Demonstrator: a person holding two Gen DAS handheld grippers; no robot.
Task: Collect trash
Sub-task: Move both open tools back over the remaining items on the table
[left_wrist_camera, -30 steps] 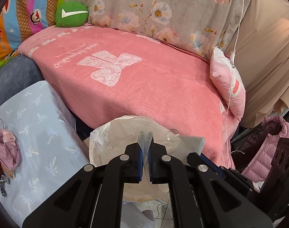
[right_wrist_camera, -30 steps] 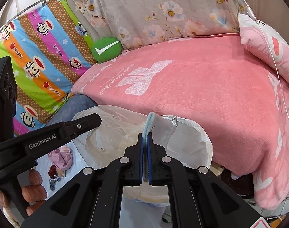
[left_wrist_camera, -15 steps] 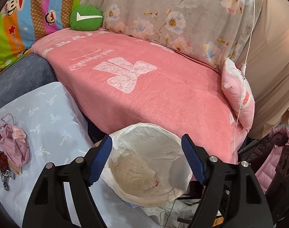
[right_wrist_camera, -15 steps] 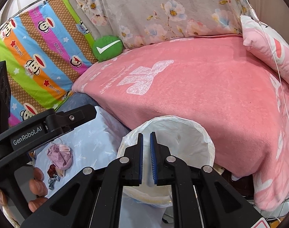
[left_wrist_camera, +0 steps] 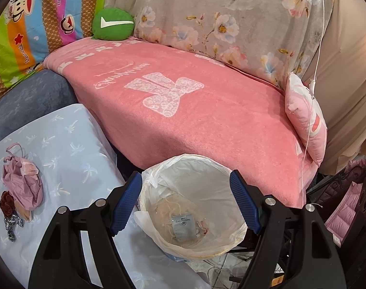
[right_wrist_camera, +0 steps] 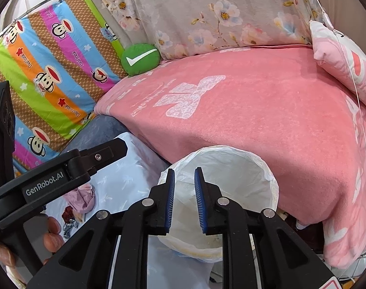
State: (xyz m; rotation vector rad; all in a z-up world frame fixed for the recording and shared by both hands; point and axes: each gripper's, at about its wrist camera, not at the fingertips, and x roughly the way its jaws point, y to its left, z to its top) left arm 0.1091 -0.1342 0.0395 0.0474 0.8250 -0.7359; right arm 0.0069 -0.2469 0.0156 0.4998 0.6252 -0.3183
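White-lined trash bin [left_wrist_camera: 190, 207] on the floor, against the pink-blanketed sofa [left_wrist_camera: 195, 110].
The left gripper [left_wrist_camera: 186, 202] hangs over the bin with jaws spread wide, empty; the right gripper [right_wrist_camera: 185, 201] is parted narrowly, empty. A grey packet [left_wrist_camera: 183, 225] lies inside the bin.

- The bin [left_wrist_camera: 195, 207] mouth gapes between the wide-spread fingers of the left claw [left_wrist_camera: 185, 202], nothing across it.
- The pink bed [left_wrist_camera: 195, 110] edge rises just behind the bin, closing the far side.
- The bench [left_wrist_camera: 69, 154] flanks the bin's left; pink trash [left_wrist_camera: 24, 185] lies well apart from the rim.
- The right claw [right_wrist_camera: 185, 200], jaws slightly parted, hangs over the bin's near rim.
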